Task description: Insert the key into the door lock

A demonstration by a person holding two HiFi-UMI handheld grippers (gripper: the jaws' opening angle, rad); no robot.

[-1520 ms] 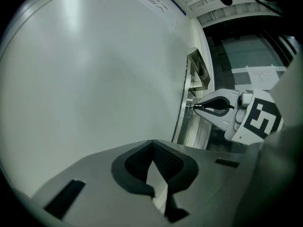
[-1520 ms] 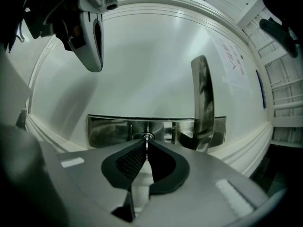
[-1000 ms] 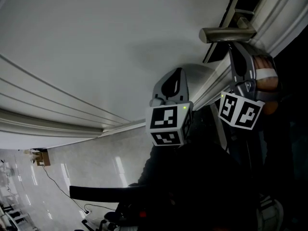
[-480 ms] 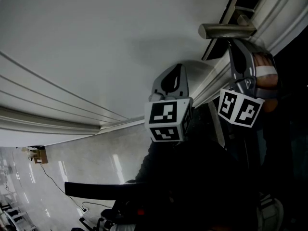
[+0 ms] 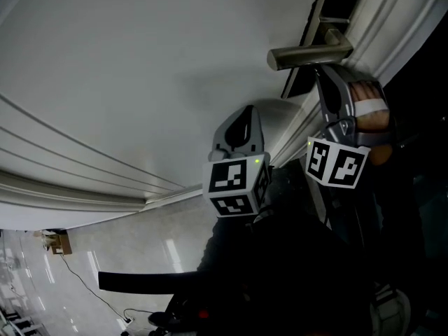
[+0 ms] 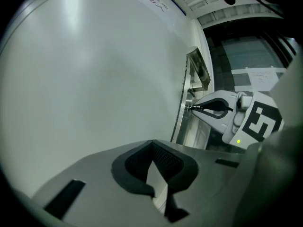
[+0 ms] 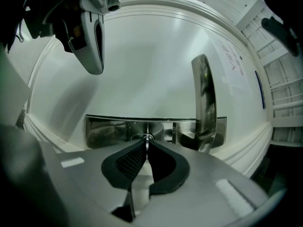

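Observation:
A white door fills the head view, its metal lever handle at the upper right. My right gripper sits just under the handle, shut on a thin key. In the right gripper view the key's tip is at the round lock cylinder in the steel lock plate, left of the handle. The left gripper view shows the right gripper with its tips against the door's edge. My left gripper hangs close to the door panel, shut, with nothing in it.
The door frame mouldings run along the right of the head view. A glossy tiled floor with a cable lies below. A dark glazed opening is beyond the door edge. A hand holds the right gripper.
The head view has shifted, so the handle and both grippers sit a little further left in it. Relative to the door, both grippers have hardly moved.

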